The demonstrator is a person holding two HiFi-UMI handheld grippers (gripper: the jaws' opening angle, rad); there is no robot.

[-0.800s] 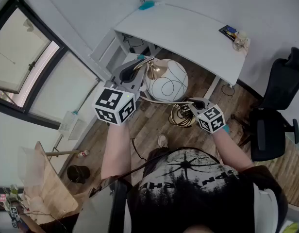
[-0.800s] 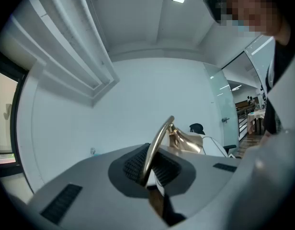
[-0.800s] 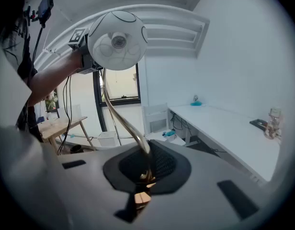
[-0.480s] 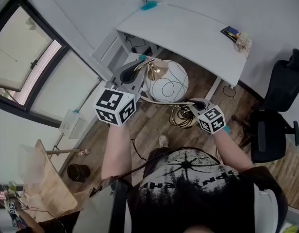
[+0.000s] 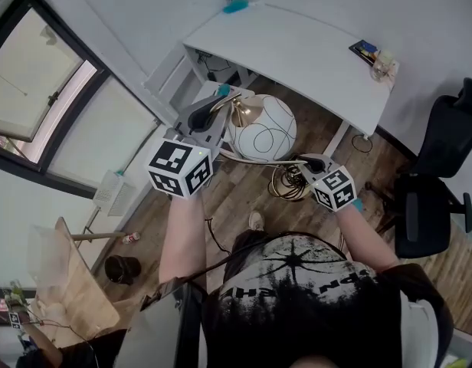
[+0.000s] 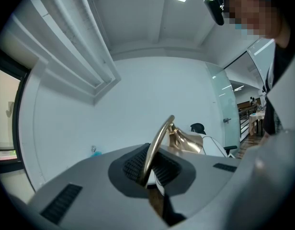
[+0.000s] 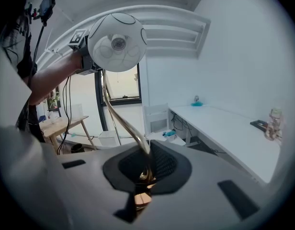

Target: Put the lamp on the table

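The lamp has a white globe shade [image 5: 262,127] with thin black lines and a curved brass stem [image 5: 251,159]; it hangs in the air above the wooden floor, in front of the white table [image 5: 297,52]. My left gripper [image 5: 214,118] is shut on the brass stem [image 6: 156,147] close to the shade's brass cap [image 6: 186,143]. My right gripper [image 5: 303,162] is shut on the lower stem [image 7: 119,116], near the coiled brass base [image 5: 286,184]. In the right gripper view the shade [image 7: 118,42] stands high above the jaws, with the table [image 7: 224,126] to the right.
A black office chair [image 5: 435,198] stands right of the table. Small items [image 5: 372,58] lie at the table's right end, a teal thing [image 5: 234,7] at its far end. White drawers [image 5: 182,75] and cables sit under the table. A wooden stand [image 5: 67,297] and a dark bin [image 5: 121,271] are at lower left.
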